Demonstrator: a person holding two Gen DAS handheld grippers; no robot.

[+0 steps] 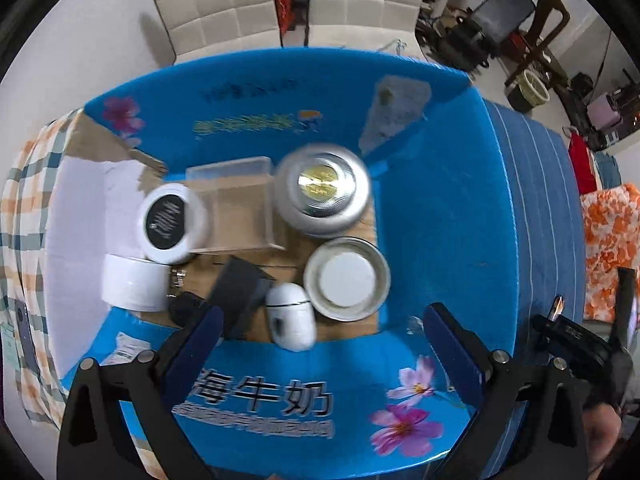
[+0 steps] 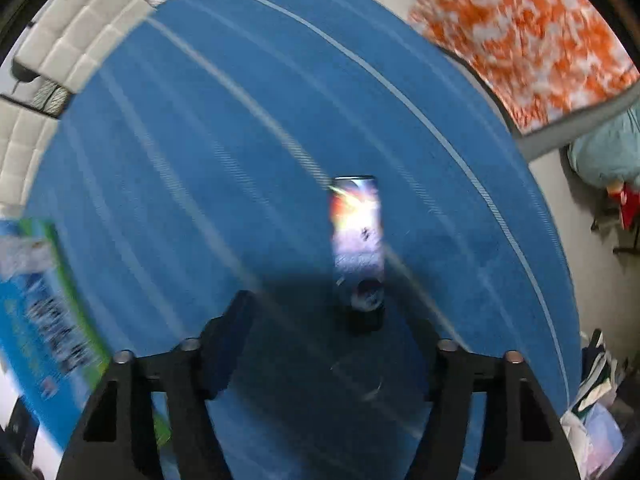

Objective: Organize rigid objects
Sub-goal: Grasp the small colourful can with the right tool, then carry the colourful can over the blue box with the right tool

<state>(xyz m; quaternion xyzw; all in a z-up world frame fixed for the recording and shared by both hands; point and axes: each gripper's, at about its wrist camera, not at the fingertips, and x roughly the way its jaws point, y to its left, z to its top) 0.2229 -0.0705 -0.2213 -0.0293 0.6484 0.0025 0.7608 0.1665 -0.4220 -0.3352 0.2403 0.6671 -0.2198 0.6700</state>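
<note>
I want my right gripper (image 2: 320, 344) squared over the tall printed can (image 2: 357, 240) standing on the blue striped cloth (image 2: 200, 140), low on its body so it doesn't tip when I pinch. Its jaws are spread wide and empty; the can stands just ahead, slightly right of centre, not touching either finger. My left gripper (image 1: 322, 332), also spread and empty, hovers over the blue carton box (image 1: 440, 184) holding tins and jars
</note>
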